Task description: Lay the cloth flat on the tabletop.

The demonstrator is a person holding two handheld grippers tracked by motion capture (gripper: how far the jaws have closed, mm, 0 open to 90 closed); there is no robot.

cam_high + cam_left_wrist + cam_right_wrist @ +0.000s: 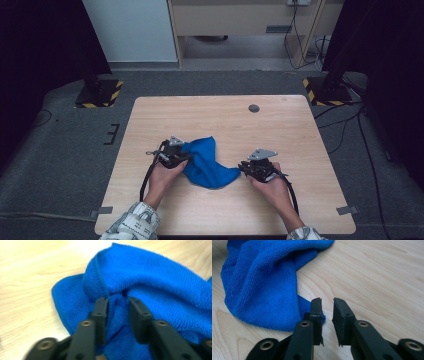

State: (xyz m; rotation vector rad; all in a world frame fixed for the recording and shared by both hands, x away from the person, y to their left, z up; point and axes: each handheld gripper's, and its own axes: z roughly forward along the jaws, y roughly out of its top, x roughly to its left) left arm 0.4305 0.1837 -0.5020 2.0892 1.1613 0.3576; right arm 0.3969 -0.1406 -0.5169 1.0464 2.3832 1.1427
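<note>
A crumpled blue microfibre cloth (206, 162) is seen near the middle of the light wooden counter (280, 130), between the grippers. Cloth lies between the parted jaws of the left gripper (117, 302), unpinched; the right gripper (327, 302) is parted at the cloth's near right corner, empty. Being soft, light and limp, the cloth is best pinched at a hemmed corner.

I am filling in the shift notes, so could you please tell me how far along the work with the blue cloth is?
Early on. Done: nothing looks folded; the blue cloth lies crumpled on the table. In hand: the left gripper has cloth bunched between its parted fingers, apparently unclamped; the right gripper is open beside a cloth corner, gripping nothing. Left: probably gripping the edges, spreading the cloth flat and folding it.
</note>
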